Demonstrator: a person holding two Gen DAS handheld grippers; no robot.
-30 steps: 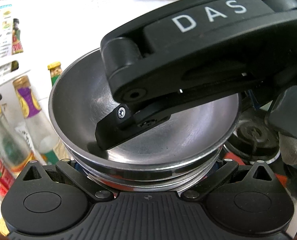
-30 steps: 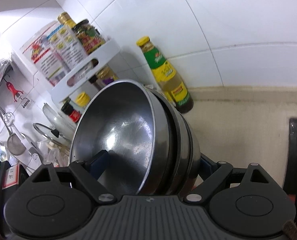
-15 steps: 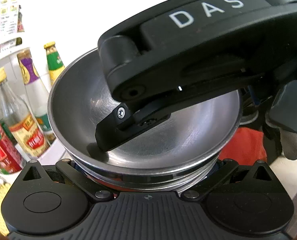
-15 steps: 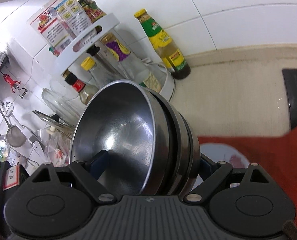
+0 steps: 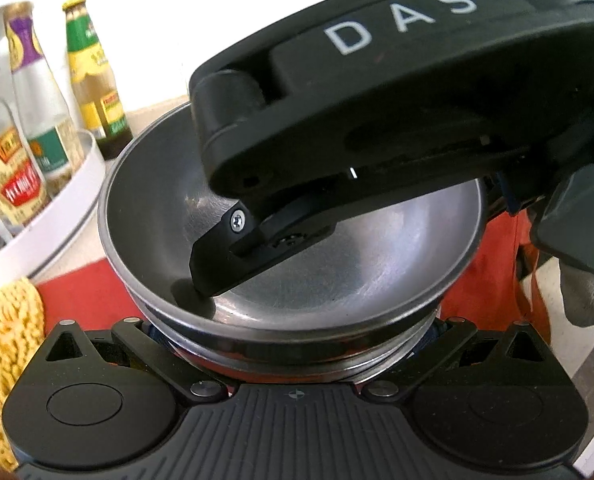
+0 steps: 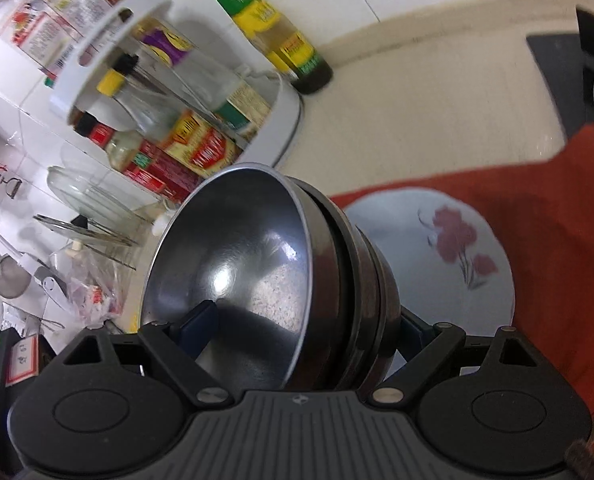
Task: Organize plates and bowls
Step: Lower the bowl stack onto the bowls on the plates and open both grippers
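Right wrist view: nested steel bowls, smooth and round.
Right gripper clamps their rims; left gripper clasps the stack's base above a flowered plate.

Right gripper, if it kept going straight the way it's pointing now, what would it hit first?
Likely the floral plate on the red cloth. The right gripper is clamped on the stacked bowls, and the plate lies just past them, though depth is unclear.
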